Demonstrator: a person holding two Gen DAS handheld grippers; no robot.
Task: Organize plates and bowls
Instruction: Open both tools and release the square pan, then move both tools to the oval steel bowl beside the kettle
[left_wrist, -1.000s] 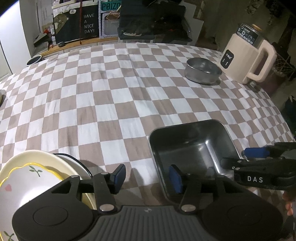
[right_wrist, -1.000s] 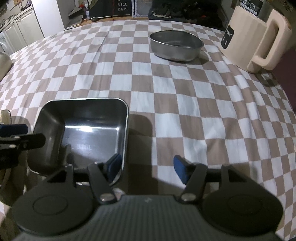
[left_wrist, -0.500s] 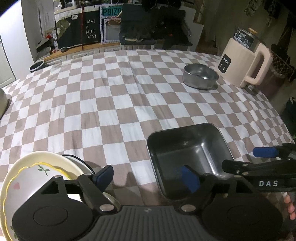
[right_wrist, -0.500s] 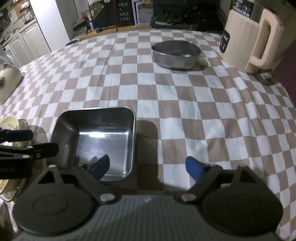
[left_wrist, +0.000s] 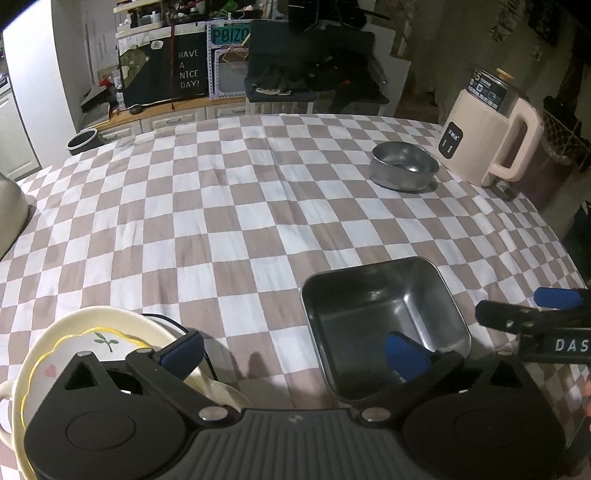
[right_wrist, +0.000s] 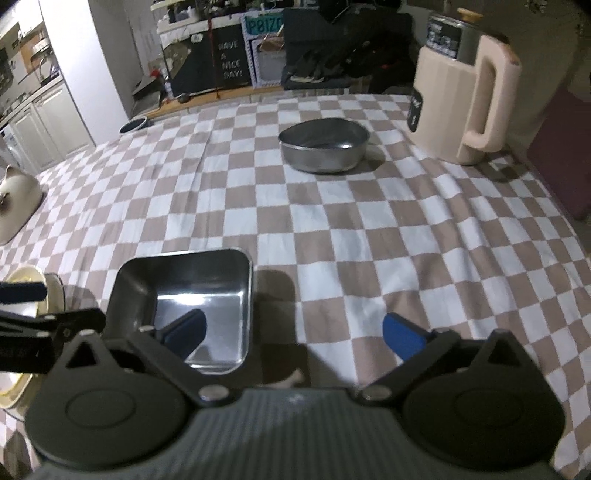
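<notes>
Stacked plates (left_wrist: 92, 354) sitting at left, near surface (left_wrist: 229, 206) edge. We are holding left hand-held gripper (left_wrist: 291, 349) just over gap between stack and square steel tray (left_wrist: 384, 325); jaws just opening wide, nothing between them. Tray lying free on checked cloth. Right hand-held gripper (right_wrist: 293, 328) also just opening, empty, its left pad over tray. We are judging the tray as just set down. Next: reaching far right for round steel bowl (right_wrist: 325, 147) beside cream kettle (right_wrist: 465, 96), closing on rim.
</notes>
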